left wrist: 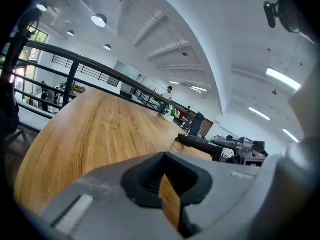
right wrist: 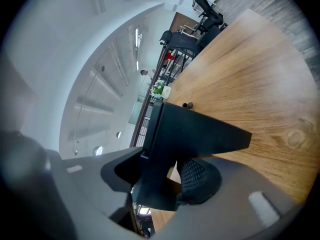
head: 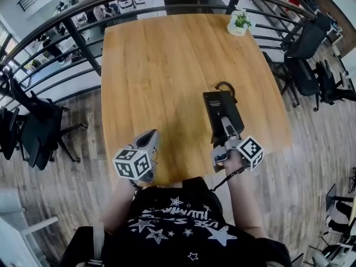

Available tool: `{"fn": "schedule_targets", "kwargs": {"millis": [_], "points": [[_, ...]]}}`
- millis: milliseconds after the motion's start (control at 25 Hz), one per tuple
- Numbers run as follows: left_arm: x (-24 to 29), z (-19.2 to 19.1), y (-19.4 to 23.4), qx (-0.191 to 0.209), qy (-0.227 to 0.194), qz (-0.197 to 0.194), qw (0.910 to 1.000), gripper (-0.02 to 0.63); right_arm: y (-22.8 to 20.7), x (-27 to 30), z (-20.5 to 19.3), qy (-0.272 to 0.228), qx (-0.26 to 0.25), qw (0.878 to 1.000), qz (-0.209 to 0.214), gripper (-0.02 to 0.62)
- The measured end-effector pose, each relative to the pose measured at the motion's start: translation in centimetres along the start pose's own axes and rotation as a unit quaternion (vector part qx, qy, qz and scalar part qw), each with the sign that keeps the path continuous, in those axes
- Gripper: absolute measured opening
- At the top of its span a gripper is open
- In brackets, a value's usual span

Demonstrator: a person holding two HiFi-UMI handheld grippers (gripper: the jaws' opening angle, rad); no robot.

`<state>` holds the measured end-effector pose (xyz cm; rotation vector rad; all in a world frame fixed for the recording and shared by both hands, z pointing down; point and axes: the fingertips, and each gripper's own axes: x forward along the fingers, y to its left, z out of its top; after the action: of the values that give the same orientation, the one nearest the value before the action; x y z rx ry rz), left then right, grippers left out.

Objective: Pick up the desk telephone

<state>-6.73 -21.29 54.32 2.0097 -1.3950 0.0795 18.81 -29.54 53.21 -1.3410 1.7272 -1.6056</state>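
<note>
Clamping, right tongs (head: 227, 128): closed on the near end of the desk telephone (head: 221, 109), whose black body fills the gap between the jaws in the right gripper view.
Left tongs (head: 149, 142): narrow, jaws all but together, nothing between them.
Direction from right tongs: the telephone runs straight ahead of them, away from the person.
Long axis: near edge to far side of the tabletop (head: 167, 60), in line with the right tongs; a dark cord loop (head: 225, 85) sits at the far end.
Nearer hand: right, already on it; the left is well apart, over the tabletop's near edge.
Height: cannot tell whether the telephone is clear of the wood.
Judgement: the lift depends on the right grip alone.
</note>
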Motion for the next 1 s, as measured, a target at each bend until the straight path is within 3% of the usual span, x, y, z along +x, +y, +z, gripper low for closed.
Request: {"fn": "schedule_targets", "kwargs": {"millis": [520, 760, 1000], "points": [[-4.4, -0.3, 1.5, 0.031, 0.029, -0.065, 0.997, 0.002, 1.4, -4.6, -6.9, -0.05, 0.024, 0.998, 0.004, 0.207], [-6.7, -2.2, 3.1, 0.049, 0.066, -0.094, 0.9922, 0.002, 1.1, -7.7, -11.6, -0.075, 0.041, 0.996, -0.007, 0.209], [-7.9, -3.8, 2.7, 0.048, 0.082, -0.115, 0.9888, 0.002, 0.4, -11.1, -13.8, -0.085, 0.039, 0.996, -0.011, 0.209]]}}
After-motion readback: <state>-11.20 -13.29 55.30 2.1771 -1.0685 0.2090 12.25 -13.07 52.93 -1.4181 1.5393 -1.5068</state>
